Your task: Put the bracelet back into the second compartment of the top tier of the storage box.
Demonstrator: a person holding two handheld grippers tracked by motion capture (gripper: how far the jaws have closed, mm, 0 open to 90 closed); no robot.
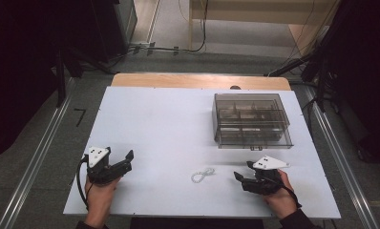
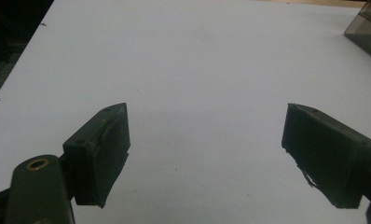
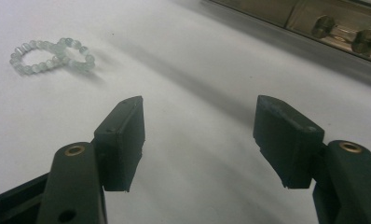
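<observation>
We look down on a white table (image 1: 154,124) where a smoky clear plastic drawer box (image 1: 251,120) sits closed. A pale green bead bracelet (image 1: 203,175), twisted into a figure eight, lies on the bare tabletop nearer the person than the box. The right gripper (image 1: 241,171), held in a hand (image 1: 279,193) just right of the bracelet, has its jaws spread wide with nothing between them. The left gripper (image 1: 127,159), well left of the bracelet, gapes equally wide and empty over bare table.
</observation>
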